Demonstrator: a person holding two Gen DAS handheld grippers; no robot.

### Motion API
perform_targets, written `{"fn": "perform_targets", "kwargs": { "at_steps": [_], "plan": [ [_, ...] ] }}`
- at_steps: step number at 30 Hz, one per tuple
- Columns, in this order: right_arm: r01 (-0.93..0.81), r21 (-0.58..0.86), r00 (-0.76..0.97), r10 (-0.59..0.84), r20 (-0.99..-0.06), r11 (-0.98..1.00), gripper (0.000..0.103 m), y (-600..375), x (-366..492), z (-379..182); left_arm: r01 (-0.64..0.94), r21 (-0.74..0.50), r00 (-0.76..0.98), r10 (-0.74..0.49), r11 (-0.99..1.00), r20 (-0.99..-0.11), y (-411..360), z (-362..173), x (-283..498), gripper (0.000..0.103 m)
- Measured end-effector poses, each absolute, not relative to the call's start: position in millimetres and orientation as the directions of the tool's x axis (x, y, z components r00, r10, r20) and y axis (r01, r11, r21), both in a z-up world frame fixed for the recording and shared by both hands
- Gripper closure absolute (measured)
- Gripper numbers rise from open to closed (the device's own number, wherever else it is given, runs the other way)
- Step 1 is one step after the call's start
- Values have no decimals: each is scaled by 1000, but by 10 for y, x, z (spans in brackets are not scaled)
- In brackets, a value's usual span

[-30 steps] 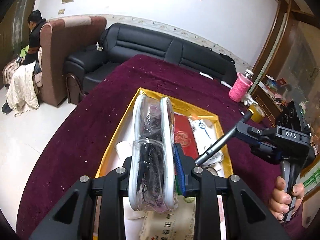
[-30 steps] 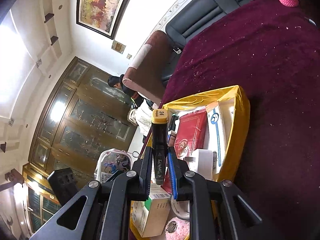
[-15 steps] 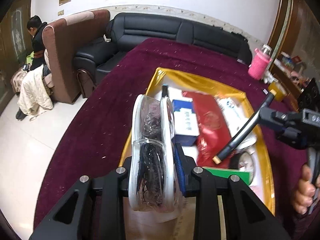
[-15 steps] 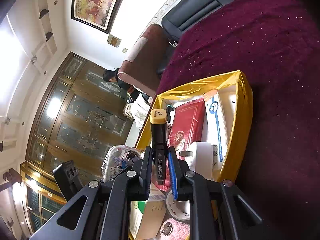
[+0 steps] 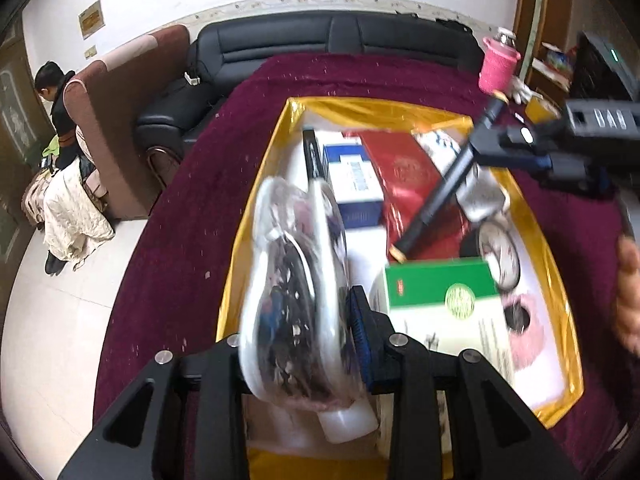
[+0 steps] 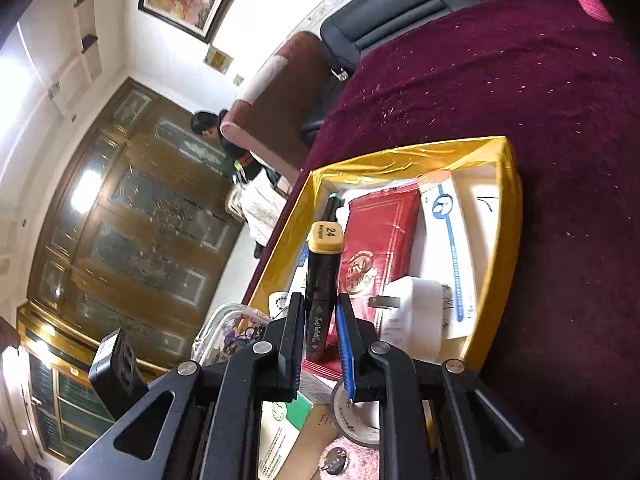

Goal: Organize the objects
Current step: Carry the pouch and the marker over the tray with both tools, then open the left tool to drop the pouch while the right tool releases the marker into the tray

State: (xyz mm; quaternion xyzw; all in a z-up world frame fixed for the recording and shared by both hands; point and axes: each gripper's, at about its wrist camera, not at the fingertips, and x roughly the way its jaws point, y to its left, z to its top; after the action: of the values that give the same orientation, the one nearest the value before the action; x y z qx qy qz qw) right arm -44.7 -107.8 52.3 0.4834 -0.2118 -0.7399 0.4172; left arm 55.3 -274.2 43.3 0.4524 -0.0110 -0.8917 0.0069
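Tray first, since everything is meant to end up in it: its gold-lined walls sit on the maroon cloth, and I keep both grippers over it so whatever I let go lands inside. Its floor is already crowded, with a red packet lying flat down the middle, a blue and white box beside it and a green box nearer me, so the open strip along the tray's left wall looks to me like the place for my load. My left gripper hangs over that strip, tilted steeply down, with a clear pouch of small dark bits between its fingers; the jaws have just been opening a little, and the pouch is blurred and leaning, so I judge the grip to be loosening though the pads seem to touch it yet. My right gripper is clenched on a black marker with a tan cap, held lengthwise above the red packet, waiting its turn.
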Motion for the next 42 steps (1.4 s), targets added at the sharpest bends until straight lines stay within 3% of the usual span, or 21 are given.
{"fn": "perform_targets", "kwargs": {
  "at_steps": [7, 11, 22, 24, 27, 42],
  "plan": [
    [434, 653, -166, -768, -619, -620, 84, -1386, -500, 488, 7, 0, -597, -5, -1000, -803, -2785, 412, 763, 66],
    [426, 636, -141, -742, -656, -643, 83, -1590, -551, 400, 12, -15, -648, 4, -1000, -761, -2785, 564, 924, 42],
    [440, 523, -106, -621, -777, -730, 79, -1996, -616, 318, 33, -85, -728, 35, -996, -684, -2781, 787, 1165, 20],
    [442, 515, -107, -614, -782, -734, 72, -1995, -604, 334, 47, -87, -731, 25, -995, -682, -2771, 800, 1177, 18],
    [460, 525, -132, -640, -757, -716, 43, -1908, -524, 458, 77, -81, -735, -2, -994, -678, -2748, 818, 1192, 15],
    [517, 419, -398, -643, -654, -746, 18, -1241, 283, 1204, 193, -1, -768, -151, -981, -623, -2591, 1045, 1328, 10]
  ]
}}
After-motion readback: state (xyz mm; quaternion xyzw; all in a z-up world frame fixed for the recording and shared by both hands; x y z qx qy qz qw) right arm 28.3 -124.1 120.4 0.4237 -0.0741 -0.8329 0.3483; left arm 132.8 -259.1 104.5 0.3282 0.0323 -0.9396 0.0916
